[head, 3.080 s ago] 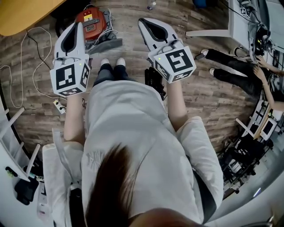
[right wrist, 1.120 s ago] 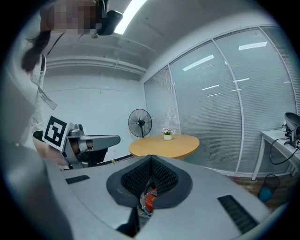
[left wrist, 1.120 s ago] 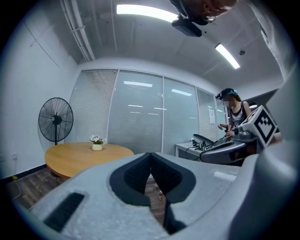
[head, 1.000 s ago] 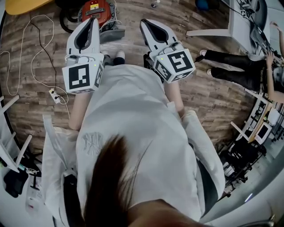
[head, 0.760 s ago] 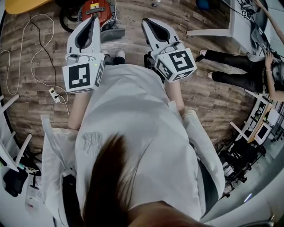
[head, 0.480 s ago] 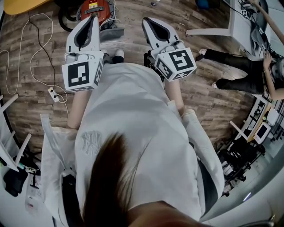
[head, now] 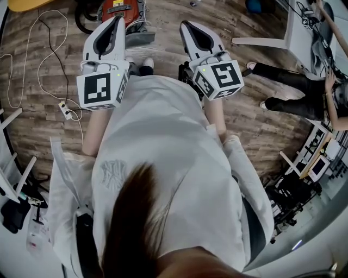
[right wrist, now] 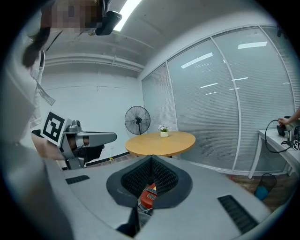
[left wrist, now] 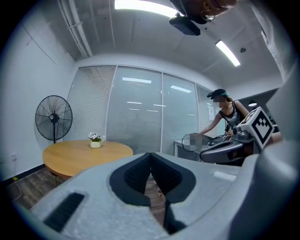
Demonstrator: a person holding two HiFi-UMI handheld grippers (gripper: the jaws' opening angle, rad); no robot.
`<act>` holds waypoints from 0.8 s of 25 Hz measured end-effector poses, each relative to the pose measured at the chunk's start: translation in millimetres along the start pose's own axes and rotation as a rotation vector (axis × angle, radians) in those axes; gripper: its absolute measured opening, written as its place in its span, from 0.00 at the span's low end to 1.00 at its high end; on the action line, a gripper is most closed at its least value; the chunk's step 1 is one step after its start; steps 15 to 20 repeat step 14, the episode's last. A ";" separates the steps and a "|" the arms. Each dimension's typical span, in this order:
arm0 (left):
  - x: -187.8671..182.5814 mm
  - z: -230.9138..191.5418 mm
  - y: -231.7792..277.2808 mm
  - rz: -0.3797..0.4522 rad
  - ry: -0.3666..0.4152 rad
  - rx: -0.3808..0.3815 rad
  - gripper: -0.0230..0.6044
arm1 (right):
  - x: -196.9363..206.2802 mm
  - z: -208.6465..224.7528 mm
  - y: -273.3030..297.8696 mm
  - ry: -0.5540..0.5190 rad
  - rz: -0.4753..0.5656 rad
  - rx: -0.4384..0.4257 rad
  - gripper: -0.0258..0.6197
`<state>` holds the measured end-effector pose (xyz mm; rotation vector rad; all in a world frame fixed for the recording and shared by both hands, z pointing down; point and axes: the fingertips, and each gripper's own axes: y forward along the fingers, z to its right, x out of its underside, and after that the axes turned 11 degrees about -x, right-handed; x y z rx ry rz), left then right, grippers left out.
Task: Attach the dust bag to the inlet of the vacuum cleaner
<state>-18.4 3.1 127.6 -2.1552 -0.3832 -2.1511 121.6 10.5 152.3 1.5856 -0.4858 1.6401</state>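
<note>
On floor ahead of my feet: red vacuum cleaner (head: 118, 7), with grey piece (head: 142, 37) against its side, likely dust bag. Left gripper (head: 115, 21) and right gripper (head: 188, 26) both clenched on nothing, held near level, well above them. Risks: reaching down with jaws closed only shoves bag; white cable (head: 51, 49) could snag feet; pinching soft cloth instead of collar may miss inlet.

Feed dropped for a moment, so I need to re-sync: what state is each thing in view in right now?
Left gripper: shut, empty.
Right gripper: shut, empty, aimed toward the vacuum.
Vacuum: on the floor ahead, untouched.
Grey bag: lying beside the vacuum, apparently not attached.
Fan: upright; spinning or not, can't tell.
</note>
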 end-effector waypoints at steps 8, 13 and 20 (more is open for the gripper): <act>1.8 0.2 6.5 -0.012 0.012 -0.001 0.06 | 1.9 10.3 -0.7 0.012 0.006 0.006 0.04; 2.1 1.7 6.9 -0.008 0.008 -0.002 0.06 | 2.9 11.6 -3.7 0.008 0.010 0.011 0.04; 2.1 2.2 6.3 -0.007 0.008 -0.002 0.06 | 3.8 11.4 -4.8 0.008 0.011 0.012 0.04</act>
